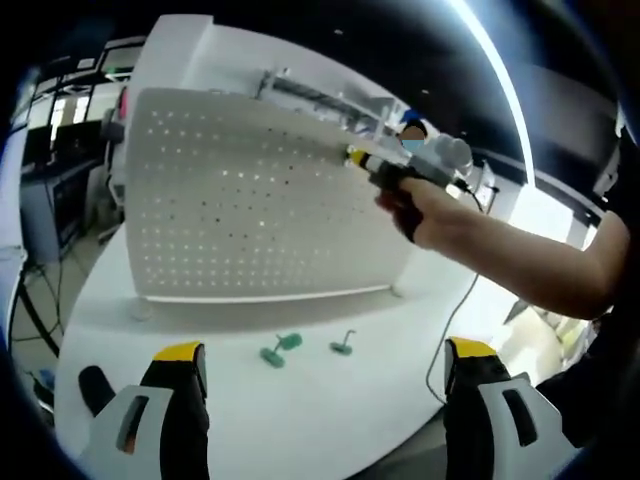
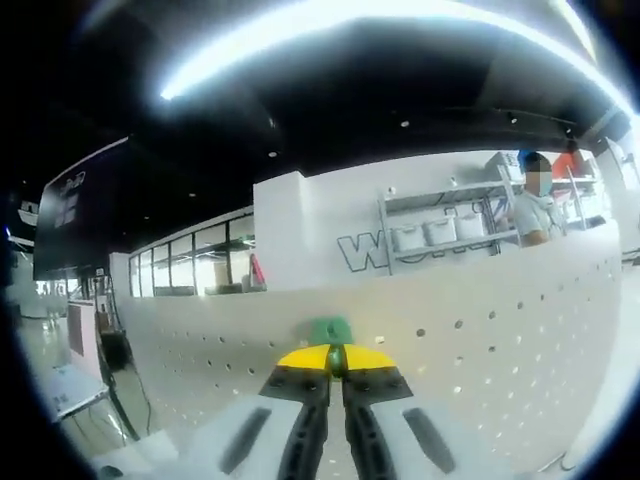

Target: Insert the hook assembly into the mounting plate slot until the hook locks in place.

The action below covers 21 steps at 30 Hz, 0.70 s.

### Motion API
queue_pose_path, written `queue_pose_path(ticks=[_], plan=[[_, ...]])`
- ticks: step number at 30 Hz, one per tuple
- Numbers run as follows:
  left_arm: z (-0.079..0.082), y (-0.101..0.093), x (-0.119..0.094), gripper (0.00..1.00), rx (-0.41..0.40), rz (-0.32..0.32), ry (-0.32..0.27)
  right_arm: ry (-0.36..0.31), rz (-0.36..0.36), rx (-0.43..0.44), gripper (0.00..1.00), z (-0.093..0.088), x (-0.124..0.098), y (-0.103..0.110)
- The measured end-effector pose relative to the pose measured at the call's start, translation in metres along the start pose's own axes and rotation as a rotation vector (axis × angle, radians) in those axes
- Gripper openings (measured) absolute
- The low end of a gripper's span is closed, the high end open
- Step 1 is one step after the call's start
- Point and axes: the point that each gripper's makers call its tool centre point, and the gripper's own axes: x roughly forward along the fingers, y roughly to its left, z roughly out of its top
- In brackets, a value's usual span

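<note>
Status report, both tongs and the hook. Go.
Left tongs open, low over table. Right tongs shut on green hook, at top edge of pegboard. Two spare hooks on table.

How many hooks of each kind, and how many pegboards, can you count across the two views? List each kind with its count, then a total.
Green hooks: 2, one on the table, one in the right gripper
Grey metal hooks: 1
White pegboards: 1
Total: 4

A dark ceiling (image 2: 380,90) carries a long bright light strip (image 2: 330,30). Below stand a white wall (image 2: 320,230), metal shelves (image 2: 440,225) and windows (image 2: 195,265).
</note>
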Motion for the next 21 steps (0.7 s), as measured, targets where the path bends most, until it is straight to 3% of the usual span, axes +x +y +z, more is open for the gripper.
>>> queue_pose_path(ticks=[21], plan=[[-0.004, 0.001, 0.001, 1.0, -0.011, -0.002, 0.007, -0.021, -0.047, 0.024, 0.0, -0.012, 0.002, -0.001]])
